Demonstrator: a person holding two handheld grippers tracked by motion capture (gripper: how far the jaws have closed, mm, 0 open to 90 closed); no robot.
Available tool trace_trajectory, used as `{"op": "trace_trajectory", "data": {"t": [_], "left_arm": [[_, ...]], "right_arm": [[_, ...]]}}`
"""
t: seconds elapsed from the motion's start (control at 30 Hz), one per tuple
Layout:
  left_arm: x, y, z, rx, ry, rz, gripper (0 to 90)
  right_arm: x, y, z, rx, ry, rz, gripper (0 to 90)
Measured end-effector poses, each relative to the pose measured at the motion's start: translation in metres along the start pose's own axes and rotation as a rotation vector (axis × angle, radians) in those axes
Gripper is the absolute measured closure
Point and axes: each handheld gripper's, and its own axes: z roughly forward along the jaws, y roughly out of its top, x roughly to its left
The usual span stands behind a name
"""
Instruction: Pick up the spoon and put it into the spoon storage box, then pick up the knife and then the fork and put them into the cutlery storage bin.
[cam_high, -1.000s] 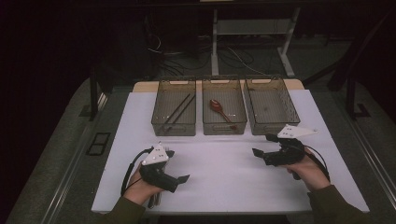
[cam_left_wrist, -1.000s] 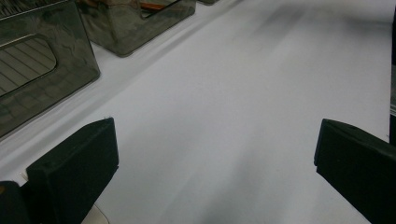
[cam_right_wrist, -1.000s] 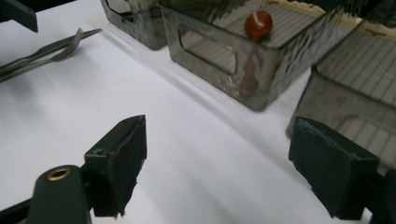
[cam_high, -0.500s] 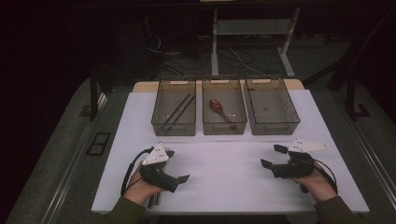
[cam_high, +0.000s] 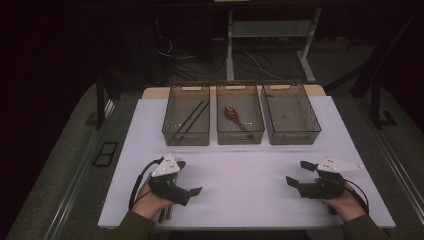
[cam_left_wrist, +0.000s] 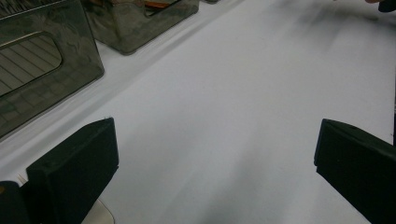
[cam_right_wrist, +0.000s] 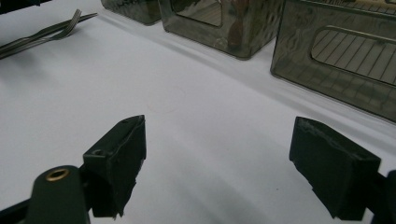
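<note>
Clearly, from the high view, the forks (cam_high: 166, 214) lie on the worktop (cam_high: 240, 200) right under the left gripper (cam_high: 190, 186), well apart from the right gripper (cam_high: 300, 173). Left gripper view: jaws wide, holding nothing. Right gripper view: jaws wide and empty; forks (cam_right_wrist: 44, 32) far off, handles running leftward from the tines.

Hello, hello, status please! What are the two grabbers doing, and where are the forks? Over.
Left gripper open, empty, low over the table. Right gripper open, empty. Forks flat on the table near the left hand. Nothing between; three bins behind.
</note>
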Motion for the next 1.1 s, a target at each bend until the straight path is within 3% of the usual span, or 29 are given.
{"op": "trace_trajectory", "data": {"t": [0.43,0.7,0.93,1.03,1.1], "left_arm": [[0.01,-0.003,-0.008,0.011,0.042,-0.006,0.0],[0.027,-0.007,-0.016,0.022,0.124,-0.022,0.9],[0.047,-0.011,-0.025,0.007,0.187,-0.057,16.2],[0.057,-0.012,-0.028,0.01,0.215,-0.064,31.5],[0.064,-0.013,-0.028,0.023,0.237,-0.089,44.4]], "right_arm": [[0.0,0.0,0.001,0.003,0.003,-0.003,19.0],[0.002,0.0,0.002,0.002,0.008,-0.003,19.0],[0.002,0.0,0.002,0.004,0.008,-0.003,19.0],[0.002,0.0,0.003,0.006,0.012,-0.007,19.0],[0.003,0.0,0.003,0.011,0.013,-0.008,19.0]]}}
